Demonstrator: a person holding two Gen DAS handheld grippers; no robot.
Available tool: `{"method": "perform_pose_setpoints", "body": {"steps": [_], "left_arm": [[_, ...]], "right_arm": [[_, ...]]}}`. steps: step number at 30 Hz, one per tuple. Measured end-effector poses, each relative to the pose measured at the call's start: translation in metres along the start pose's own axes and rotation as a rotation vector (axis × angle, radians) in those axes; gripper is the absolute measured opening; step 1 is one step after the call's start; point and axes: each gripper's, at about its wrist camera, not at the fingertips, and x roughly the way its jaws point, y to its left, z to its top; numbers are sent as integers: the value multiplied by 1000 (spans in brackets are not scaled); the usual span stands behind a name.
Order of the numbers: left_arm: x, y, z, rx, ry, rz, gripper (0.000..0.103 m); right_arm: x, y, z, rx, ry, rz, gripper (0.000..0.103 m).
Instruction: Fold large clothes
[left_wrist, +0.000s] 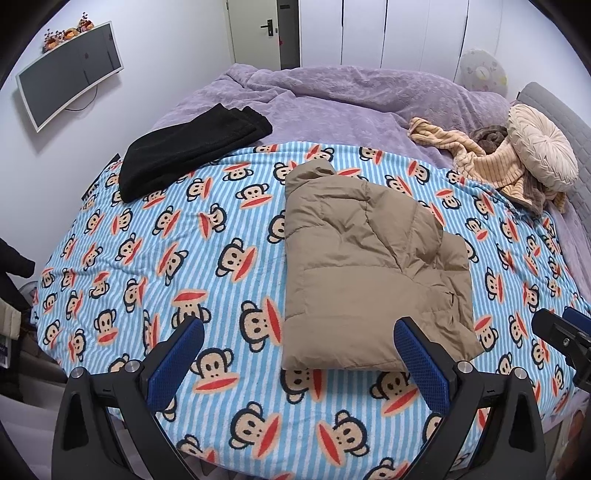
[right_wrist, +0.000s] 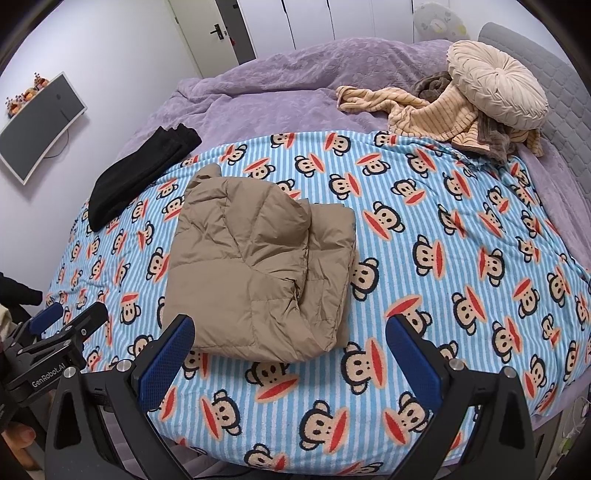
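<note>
Where the monkey-print blanket (left_wrist: 155, 258) covers the near half of the bed, a tan puffer jacket (left_wrist: 365, 266) lies folded into a thick block close to the near edge; its lower layers are tucked under the top fold, so the sleeves cannot be made out. Both tongs hover just short of that edge, touching nothing: the left gripper (left_wrist: 299, 332) has its blue-padded jaws spread wide and empty, and the right gripper (right_wrist: 290, 332) is spread just as wide, also empty. Folded black trousers (left_wrist: 188, 151) lie toward the bed's far left edge, partly on the purple duvet (left_wrist: 332, 99). At the far right corner, a striped beige garment (right_wrist: 424, 110) is bunched under a round cream cushion (right_wrist: 495, 92), with something brown half hidden beneath. A wall monitor (left_wrist: 70, 74) hangs left.
</note>
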Motion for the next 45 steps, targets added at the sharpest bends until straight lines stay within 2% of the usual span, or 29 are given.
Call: {"method": "perform_pose_setpoints", "body": {"steps": [45], "left_arm": [[-1,3,0,-5,-3,10,103]], "right_arm": [[-1,-1,-1,-5,0,4,103]]}}
